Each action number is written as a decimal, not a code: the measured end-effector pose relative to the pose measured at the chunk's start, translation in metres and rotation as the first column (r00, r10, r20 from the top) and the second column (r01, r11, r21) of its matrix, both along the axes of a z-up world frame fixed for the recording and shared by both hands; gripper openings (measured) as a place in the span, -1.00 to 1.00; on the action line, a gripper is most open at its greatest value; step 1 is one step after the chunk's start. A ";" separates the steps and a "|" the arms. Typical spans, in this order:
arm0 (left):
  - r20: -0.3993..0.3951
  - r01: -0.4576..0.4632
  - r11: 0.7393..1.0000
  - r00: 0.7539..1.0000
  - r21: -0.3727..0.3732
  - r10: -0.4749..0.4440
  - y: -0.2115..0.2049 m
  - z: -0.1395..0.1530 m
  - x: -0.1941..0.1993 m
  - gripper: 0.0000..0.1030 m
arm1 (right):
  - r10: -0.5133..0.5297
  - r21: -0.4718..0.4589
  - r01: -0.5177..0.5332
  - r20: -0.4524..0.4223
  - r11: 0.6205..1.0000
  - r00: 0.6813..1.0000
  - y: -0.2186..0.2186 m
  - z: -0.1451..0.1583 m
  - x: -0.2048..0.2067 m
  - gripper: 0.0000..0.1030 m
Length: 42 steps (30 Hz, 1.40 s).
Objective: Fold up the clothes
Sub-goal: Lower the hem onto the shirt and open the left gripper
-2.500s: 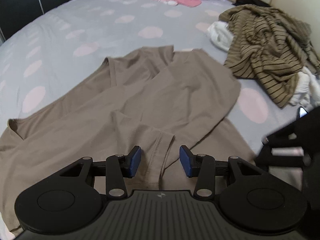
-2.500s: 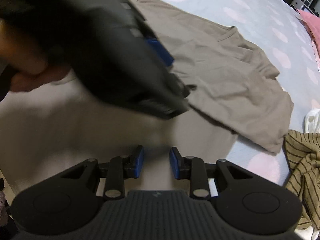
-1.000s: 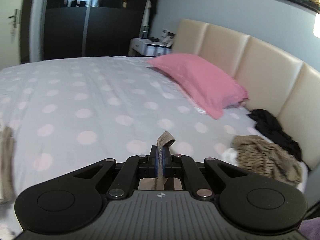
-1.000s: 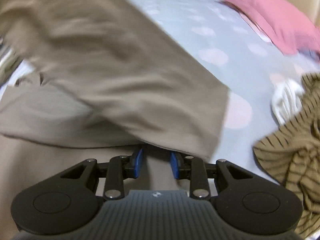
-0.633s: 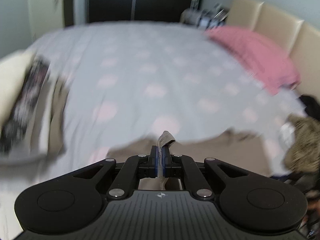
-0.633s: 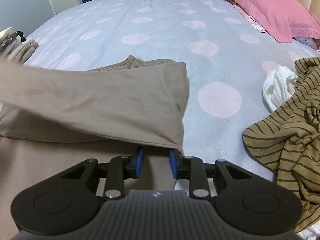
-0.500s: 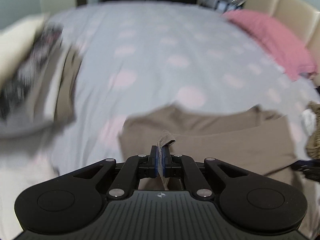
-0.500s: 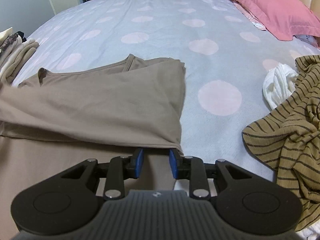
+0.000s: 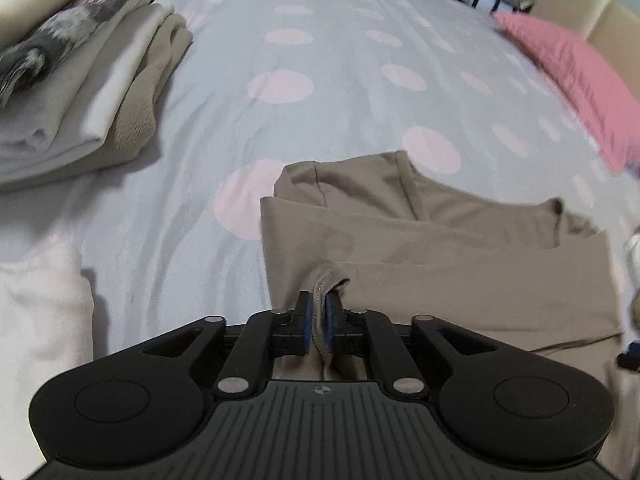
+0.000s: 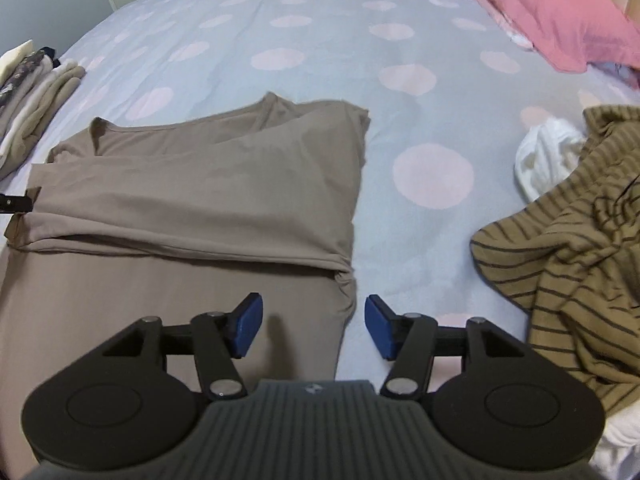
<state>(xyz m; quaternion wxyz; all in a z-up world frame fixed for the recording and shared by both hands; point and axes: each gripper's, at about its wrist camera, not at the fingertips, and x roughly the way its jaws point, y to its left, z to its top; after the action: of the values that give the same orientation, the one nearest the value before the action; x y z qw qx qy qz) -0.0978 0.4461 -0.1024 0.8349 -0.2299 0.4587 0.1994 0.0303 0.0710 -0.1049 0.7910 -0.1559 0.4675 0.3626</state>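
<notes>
the shirt [image 10: 192,200] lies on the bed [image 10: 400,120] ahead of me, one part folded across over the rest. left of it a stack of folded clothes [image 9: 76,76] sits on the bed. right of it, apart, lies a heap of unfolded clothes [image 10: 568,216]. a pillow [image 10: 552,8] lies behind, at the far right.

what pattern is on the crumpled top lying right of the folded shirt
Olive-brown with thin dark stripes, clearest in the right wrist view.
</notes>
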 end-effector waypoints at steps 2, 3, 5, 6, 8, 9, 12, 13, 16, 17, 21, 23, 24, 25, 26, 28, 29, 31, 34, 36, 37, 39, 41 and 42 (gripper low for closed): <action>0.014 0.011 1.000 1.000 0.000 -0.011 -0.003 0.005 -0.005 -0.68 | 0.017 0.006 -0.017 0.002 1.000 1.000 0.000 0.004 -0.007 0.17; 0.022 0.023 1.000 1.000 0.005 -0.023 -0.007 0.007 -0.008 -0.66 | 0.032 0.002 -0.032 0.002 0.999 1.000 0.001 0.004 -0.013 0.17; 0.034 0.052 0.999 0.998 0.003 -0.052 -0.014 0.008 -0.013 -0.61 | 0.067 -0.009 -0.067 0.003 0.998 0.998 0.004 0.003 -0.025 0.17; 0.033 0.064 0.998 0.997 0.007 -0.064 -0.018 0.008 -0.014 -0.55 | 0.088 -0.020 -0.088 0.009 0.996 0.996 0.006 0.002 -0.032 0.17; 0.008 0.069 0.997 0.998 0.041 -0.070 -0.025 0.005 -0.014 -0.54 | 0.133 -0.047 -0.132 0.024 0.990 0.991 0.010 0.000 -0.046 0.17; -0.015 0.066 0.996 0.998 0.063 -0.065 -0.027 0.002 -0.013 -0.54 | 0.153 -0.059 -0.152 0.028 0.987 0.988 0.011 -0.002 -0.053 0.17; -0.081 0.039 0.993 0.996 0.115 -0.029 -0.028 -0.008 -0.014 -0.54 | 0.211 -0.094 -0.207 0.037 0.974 0.977 0.013 -0.007 -0.073 0.17; -0.085 0.026 0.993 0.996 0.114 -0.016 -0.027 -0.010 -0.017 -0.52 | 0.230 -0.105 -0.225 0.040 0.969 0.972 0.013 -0.009 -0.079 0.17; -0.086 -0.010 0.993 0.996 0.115 0.020 -0.030 -0.009 -0.029 -0.40 | 0.287 -0.141 -0.278 0.046 0.950 0.957 0.015 -0.014 -0.099 0.24; -0.097 -0.012 0.992 0.995 0.123 0.024 -0.034 -0.007 -0.033 -0.38 | 0.309 -0.156 -0.298 0.049 0.942 0.950 0.015 -0.017 -0.105 0.26; -0.145 0.003 0.990 0.989 0.143 0.018 -0.057 -0.002 -0.048 -0.37 | 0.375 -0.204 -0.353 0.085 0.913 0.923 0.012 -0.022 -0.126 0.27; -0.155 0.014 0.993 0.988 0.116 0.005 -0.071 -0.002 -0.058 -0.28 | 0.395 -0.219 -0.365 0.112 0.905 0.912 0.010 -0.021 -0.134 0.27; -0.161 0.017 0.995 0.987 0.100 0.000 -0.078 -0.002 -0.063 -0.21 | 0.399 -0.224 -0.366 0.124 0.903 0.909 0.008 -0.020 -0.138 0.27; -0.165 0.019 0.996 0.986 0.088 -0.004 -0.084 -0.002 -0.069 -0.19 | 0.397 -0.226 -0.363 0.129 0.904 0.909 0.005 -0.020 -0.141 0.27; -0.171 0.020 0.997 0.985 0.079 -0.006 -0.090 -0.002 -0.075 -0.18 | 0.394 -0.228 -0.359 0.130 0.905 0.910 0.003 -0.020 -0.144 0.28; -0.188 0.017 0.997 0.982 0.071 -0.004 -0.100 -0.003 -0.088 -0.18 | 0.390 -0.233 -0.354 0.134 0.906 0.911 -0.003 -0.020 -0.150 0.28; -0.198 0.012 0.998 0.980 0.069 0.002 -0.105 -0.004 -0.094 -0.18 | 0.391 -0.238 -0.353 0.137 0.905 0.910 -0.006 -0.021 -0.153 0.28; -0.221 -0.011 0.998 0.975 0.060 0.024 -0.111 -0.007 -0.106 -0.16 | 0.396 -0.250 -0.353 0.146 0.901 0.907 -0.010 -0.021 -0.159 0.29; -0.227 -0.049 0.998 0.972 0.039 0.057 -0.116 -0.007 -0.123 -0.12 | 0.369 -0.256 -0.323 0.160 0.911 0.916 -0.018 -0.020 -0.159 0.36; -0.229 -0.055 0.998 0.971 0.040 0.063 -0.121 -0.007 -0.131 -0.11 | 0.333 -0.252 -0.286 0.167 0.924 0.928 -0.023 -0.019 -0.155 0.37; -0.230 -0.057 0.998 0.971 0.041 0.065 -0.123 -0.007 -0.135 -0.10 | 0.315 -0.250 -0.268 0.171 0.931 0.934 -0.026 -0.018 -0.153 0.37; -0.234 -0.063 0.997 0.970 0.037 0.070 -0.127 -0.007 -0.139 -0.09 | 0.278 -0.246 -0.230 0.178 0.942 0.944 -0.032 -0.017 -0.149 0.37; -0.235 -0.066 0.997 0.969 0.034 0.072 -0.130 -0.008 -0.142 -0.09 | 0.241 -0.243 -0.193 0.185 0.951 0.953 -0.037 -0.016 -0.144 0.37; -0.236 -0.065 0.997 0.969 0.033 0.071 -0.131 -0.008 -0.143 -0.09 | 0.222 -0.244 -0.174 0.188 0.954 0.957 -0.039 -0.016 -0.141 0.37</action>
<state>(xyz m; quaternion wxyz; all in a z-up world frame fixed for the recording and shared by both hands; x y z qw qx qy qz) -0.2411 0.3149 -0.1103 0.7698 -0.2095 0.5443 0.2595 -0.1102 0.0318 -0.1204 0.7731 -0.3286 0.4002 0.3663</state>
